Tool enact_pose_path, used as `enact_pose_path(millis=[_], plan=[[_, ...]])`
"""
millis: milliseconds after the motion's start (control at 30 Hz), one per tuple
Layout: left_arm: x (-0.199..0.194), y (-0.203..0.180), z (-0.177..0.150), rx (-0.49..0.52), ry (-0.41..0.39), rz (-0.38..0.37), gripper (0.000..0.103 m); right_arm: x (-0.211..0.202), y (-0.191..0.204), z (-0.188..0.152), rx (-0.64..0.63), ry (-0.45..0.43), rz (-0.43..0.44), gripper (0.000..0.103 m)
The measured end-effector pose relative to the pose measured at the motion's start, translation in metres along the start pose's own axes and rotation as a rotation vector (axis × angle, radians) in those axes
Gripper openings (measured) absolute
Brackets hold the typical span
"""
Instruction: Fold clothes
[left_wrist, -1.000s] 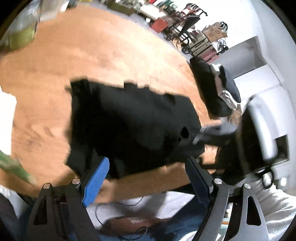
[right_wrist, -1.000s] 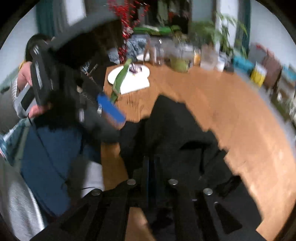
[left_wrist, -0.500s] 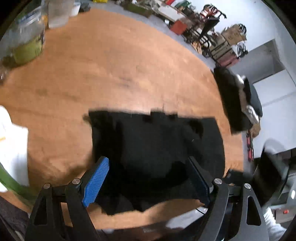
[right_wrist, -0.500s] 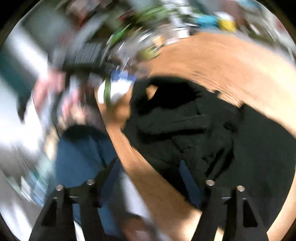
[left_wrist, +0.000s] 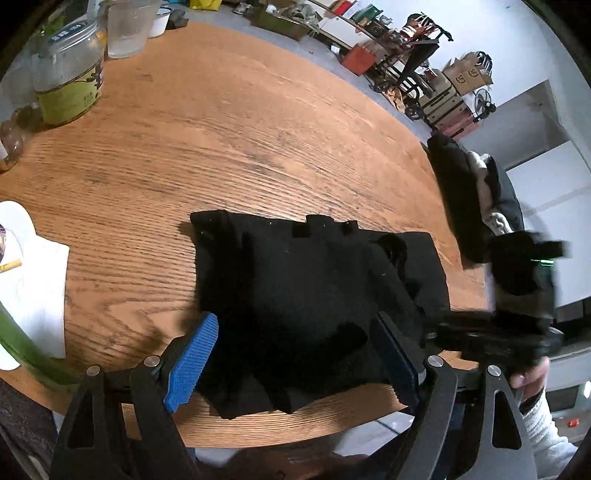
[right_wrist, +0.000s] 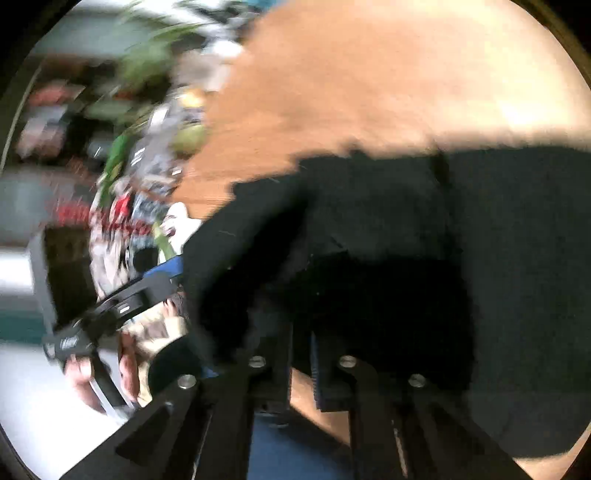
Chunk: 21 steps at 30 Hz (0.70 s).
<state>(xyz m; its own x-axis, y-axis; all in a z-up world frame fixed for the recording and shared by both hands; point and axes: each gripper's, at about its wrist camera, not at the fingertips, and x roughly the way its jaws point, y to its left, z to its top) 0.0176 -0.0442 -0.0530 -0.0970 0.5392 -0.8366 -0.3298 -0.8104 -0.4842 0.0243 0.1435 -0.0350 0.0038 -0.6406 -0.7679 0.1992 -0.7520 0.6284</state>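
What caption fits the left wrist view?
Open left gripper poised over a black garment lying on the wooden table.

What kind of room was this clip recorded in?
Probably a lived-in home or dining area, not a lab. A black garment lies on a round wooden table beside a glass jar and a cup; cardboard boxes and clutter line the far wall.
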Motion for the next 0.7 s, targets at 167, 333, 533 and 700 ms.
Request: enact_pose_path(millis=[167,333,533,700], plan=[[0.001,0.002,0.001,-0.023,-0.013,-0.002,0.085,-0.017,0.050,0.006,-0.325,-0.099,-0.156,0.010],[0.011,-0.006,-0.006,0.012,0.030,0.000,0.085,0.002,0.018,0.004,-0.336,-0.003,-0.340,0.029],[0.021,-0.013,-0.006,0.029,0.040,0.021,0.085,-0.046,0.012,-0.002,-0.231,-0.122,-0.284,0.057],[0.047,-0.014,-0.022,0.016,0.129,0.034,0.085,-0.038,0.045,0.019,-0.245,-0.160,-0.131,0.056]])
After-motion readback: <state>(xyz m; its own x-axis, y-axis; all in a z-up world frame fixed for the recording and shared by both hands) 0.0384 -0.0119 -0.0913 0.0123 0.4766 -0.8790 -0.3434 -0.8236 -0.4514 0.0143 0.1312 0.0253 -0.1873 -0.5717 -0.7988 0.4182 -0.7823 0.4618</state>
